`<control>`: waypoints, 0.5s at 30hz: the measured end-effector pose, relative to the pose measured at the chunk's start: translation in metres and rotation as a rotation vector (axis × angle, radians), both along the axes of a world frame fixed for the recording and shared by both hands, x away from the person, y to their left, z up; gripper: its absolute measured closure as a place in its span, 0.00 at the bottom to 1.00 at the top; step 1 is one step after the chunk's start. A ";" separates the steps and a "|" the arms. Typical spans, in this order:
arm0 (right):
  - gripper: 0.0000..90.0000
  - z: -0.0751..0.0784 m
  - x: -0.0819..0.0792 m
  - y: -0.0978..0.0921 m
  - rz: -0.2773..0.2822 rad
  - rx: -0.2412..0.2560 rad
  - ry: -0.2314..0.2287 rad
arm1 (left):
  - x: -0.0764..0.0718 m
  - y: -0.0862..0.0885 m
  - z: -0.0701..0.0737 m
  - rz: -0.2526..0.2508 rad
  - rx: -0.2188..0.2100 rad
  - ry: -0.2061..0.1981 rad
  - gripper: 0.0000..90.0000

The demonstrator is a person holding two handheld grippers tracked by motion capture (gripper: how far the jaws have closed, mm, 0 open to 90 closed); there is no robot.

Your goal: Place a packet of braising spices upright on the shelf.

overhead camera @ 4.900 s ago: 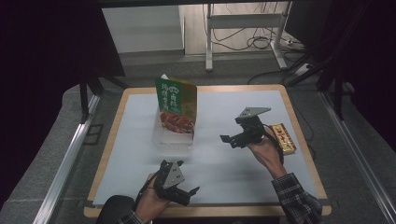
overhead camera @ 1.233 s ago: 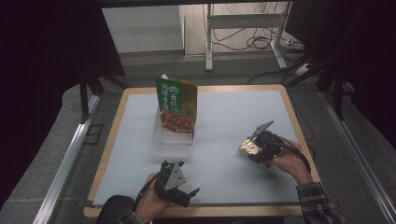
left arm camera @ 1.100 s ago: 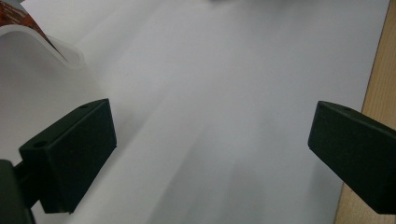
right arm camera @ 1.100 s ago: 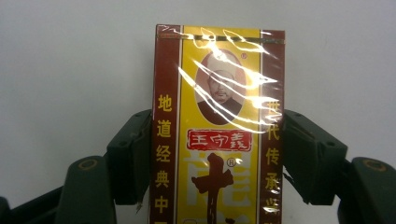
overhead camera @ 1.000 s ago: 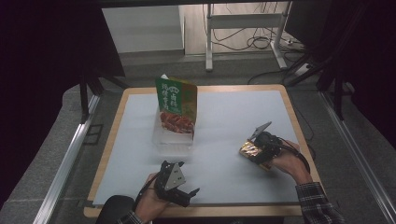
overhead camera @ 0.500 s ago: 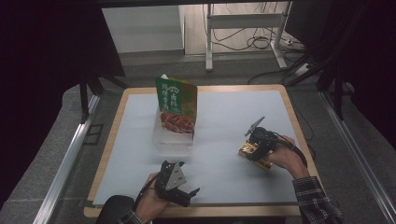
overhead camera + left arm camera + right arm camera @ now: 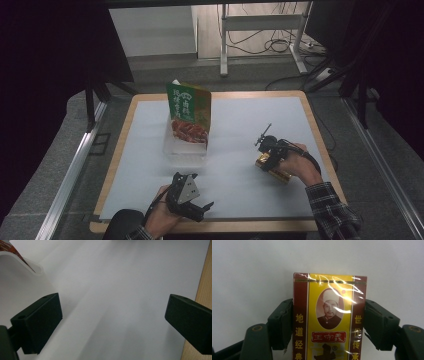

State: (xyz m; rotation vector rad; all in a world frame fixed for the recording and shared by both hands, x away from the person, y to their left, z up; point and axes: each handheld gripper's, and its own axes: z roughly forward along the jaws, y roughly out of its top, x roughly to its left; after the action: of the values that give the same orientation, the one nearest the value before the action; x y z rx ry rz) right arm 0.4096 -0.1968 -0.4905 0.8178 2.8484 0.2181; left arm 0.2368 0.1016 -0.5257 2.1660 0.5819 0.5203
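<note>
Right gripper view: yellow-and-maroon packet (image 7: 329,320) clamped across its width between both jaws of right gripper (image 7: 329,325), long axis running forward along them, at right of table (image 7: 240,125), well apart from left gripper (image 7: 112,322) (wide open, empty).

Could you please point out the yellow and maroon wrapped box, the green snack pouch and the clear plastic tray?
yellow and maroon wrapped box (image 7: 329,315): right gripper view, its front face.
green snack pouch (image 7: 189,106): high view, its green upper front.
clear plastic tray (image 7: 170,148): high view, its left wall.
</note>
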 end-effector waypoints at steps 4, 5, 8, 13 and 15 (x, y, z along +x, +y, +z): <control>0.36 0.003 -0.001 -0.001 -0.007 0.018 -0.001 | 0.000 0.000 0.000 0.001 -0.004 -0.004 0.01; 0.36 0.005 -0.002 -0.002 -0.011 0.027 -0.007 | 0.000 0.000 0.000 0.001 -0.004 -0.004 0.01; 0.36 0.011 -0.005 -0.005 -0.021 0.075 -0.037 | 0.000 0.000 0.000 0.001 -0.004 -0.004 0.01; 0.36 0.020 -0.008 -0.012 -0.027 0.159 -0.081 | 0.000 0.000 0.001 0.001 -0.005 -0.005 0.01; 0.36 0.023 -0.009 -0.016 -0.035 0.194 -0.096 | -0.001 0.000 0.001 0.002 -0.007 -0.004 0.01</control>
State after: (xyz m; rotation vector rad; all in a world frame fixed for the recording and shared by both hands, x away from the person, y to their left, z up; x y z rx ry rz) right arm 0.4005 -0.2129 -0.4677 0.8659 2.7516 0.5213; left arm 0.2363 0.1018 -0.5251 2.1573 0.5832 0.5224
